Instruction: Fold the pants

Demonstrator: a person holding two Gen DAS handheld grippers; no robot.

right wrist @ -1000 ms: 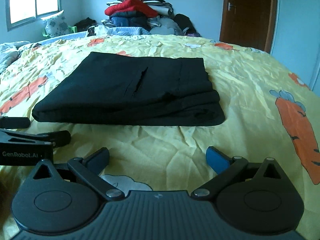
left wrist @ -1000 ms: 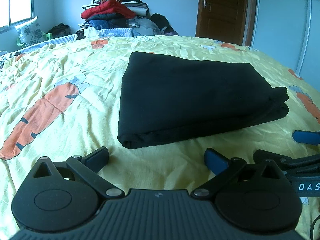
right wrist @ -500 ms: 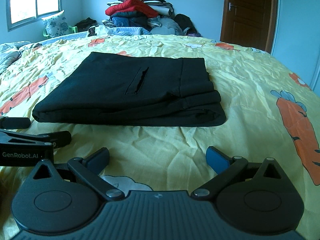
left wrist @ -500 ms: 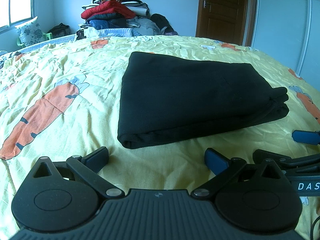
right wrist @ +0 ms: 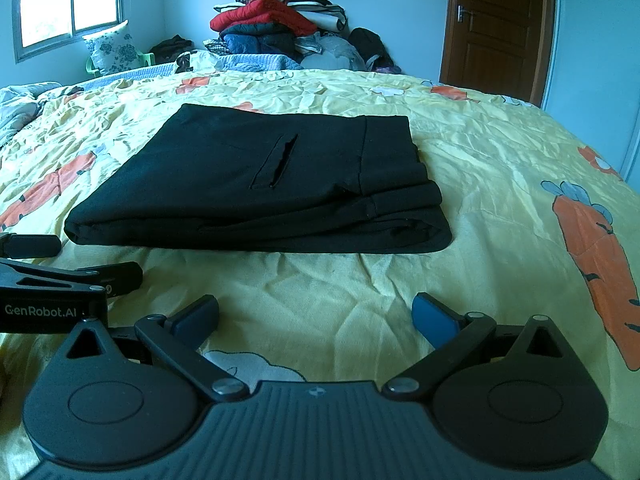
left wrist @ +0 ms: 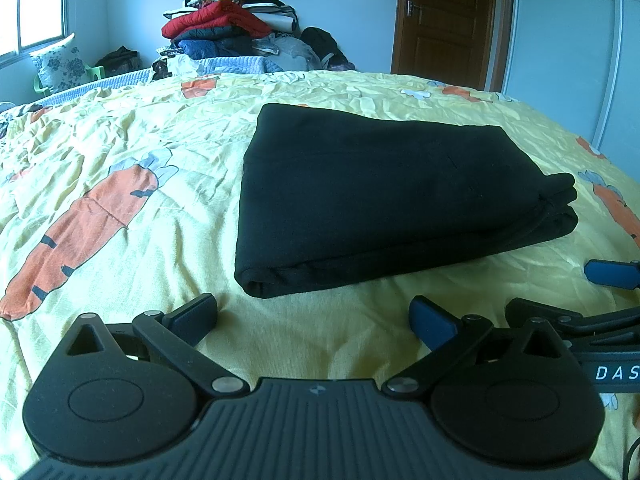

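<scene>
Both tools are empty: the left hand-held gripper (left wrist: 314,318) and the right hand-held gripper (right wrist: 316,316) hover with fingers spread wide, just short of the black pants (right wrist: 256,184), which lie on the carrot-print bed (right wrist: 500,168) as a compact, layered rectangle (pocket slit facing up). Folding looks finished, so I judge the next move is at most a light squaring of the near edge, or simply backing away
</scene>
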